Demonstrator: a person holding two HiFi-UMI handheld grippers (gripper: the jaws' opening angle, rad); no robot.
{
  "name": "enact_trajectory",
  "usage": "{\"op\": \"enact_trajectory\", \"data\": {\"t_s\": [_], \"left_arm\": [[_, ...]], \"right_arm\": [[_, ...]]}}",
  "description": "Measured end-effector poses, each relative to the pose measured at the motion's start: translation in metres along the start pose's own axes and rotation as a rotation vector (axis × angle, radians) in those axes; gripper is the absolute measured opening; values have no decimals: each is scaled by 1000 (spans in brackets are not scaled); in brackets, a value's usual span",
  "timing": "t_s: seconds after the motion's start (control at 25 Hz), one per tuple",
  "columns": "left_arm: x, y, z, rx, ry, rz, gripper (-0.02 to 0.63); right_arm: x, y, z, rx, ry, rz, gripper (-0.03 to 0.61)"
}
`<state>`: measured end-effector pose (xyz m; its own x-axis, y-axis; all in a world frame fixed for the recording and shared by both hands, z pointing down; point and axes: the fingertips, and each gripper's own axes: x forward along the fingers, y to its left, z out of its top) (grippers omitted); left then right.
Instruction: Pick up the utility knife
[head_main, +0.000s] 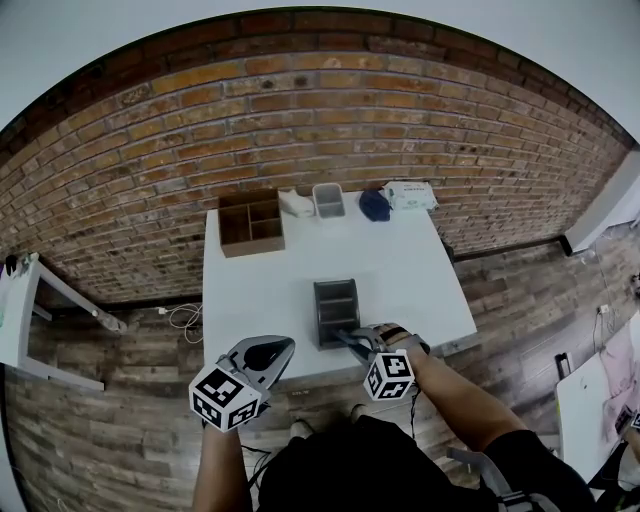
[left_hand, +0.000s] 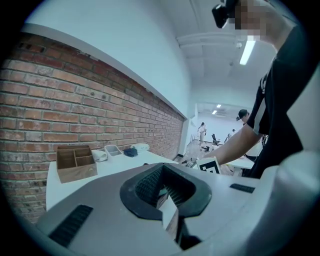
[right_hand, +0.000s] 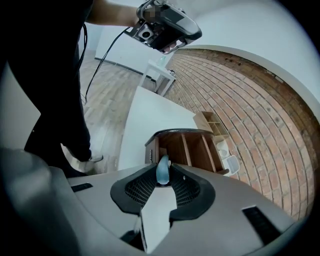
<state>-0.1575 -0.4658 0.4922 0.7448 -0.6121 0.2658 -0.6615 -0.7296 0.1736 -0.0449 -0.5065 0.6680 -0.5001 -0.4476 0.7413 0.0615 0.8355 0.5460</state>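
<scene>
A dark compartment box (head_main: 336, 300) stands near the front edge of the white table (head_main: 400, 260). My right gripper (head_main: 347, 338) points down into its near end. In the right gripper view the pale blue end of the utility knife (right_hand: 163, 170) stands upright between the jaw tips, and my right gripper (right_hand: 163, 176) is shut on it, just in front of the box (right_hand: 187, 145). The rest of the knife is hidden. My left gripper (head_main: 283, 346) hovers at the table's front edge, left of the box, and its jaws (left_hand: 162, 167) are shut on nothing.
At the table's back stand a wooden organizer (head_main: 250, 222), a white roll (head_main: 295, 204), a clear tub (head_main: 328, 200), a dark blue object (head_main: 374, 204) and a pack of wipes (head_main: 410, 195). A brick wall lies behind. A small white side table (head_main: 20, 320) stands on the left.
</scene>
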Motion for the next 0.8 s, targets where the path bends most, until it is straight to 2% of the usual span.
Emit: {"op": "enact_trajectory", "data": {"t_s": [0.08, 0.2, 0.52, 0.64, 0.8], "left_arm": [[3, 0, 1, -13, -11, 4, -5], [6, -2, 0, -19, -14, 5, -5], [8, -2, 1, -28, -20, 16, -5], [9, -3, 1, -24, -22, 11, -5], [9, -4, 3, -26, -36, -5, -5]], "right_arm": [[1, -1, 0, -18, -5, -9, 75], [0, 0, 0, -13, -19, -6, 69], [-27, -16, 13, 151, -106, 10, 67], [-45, -29, 23, 273, -168, 5, 67], [-72, -53, 34, 586, -309, 54, 67]]}}
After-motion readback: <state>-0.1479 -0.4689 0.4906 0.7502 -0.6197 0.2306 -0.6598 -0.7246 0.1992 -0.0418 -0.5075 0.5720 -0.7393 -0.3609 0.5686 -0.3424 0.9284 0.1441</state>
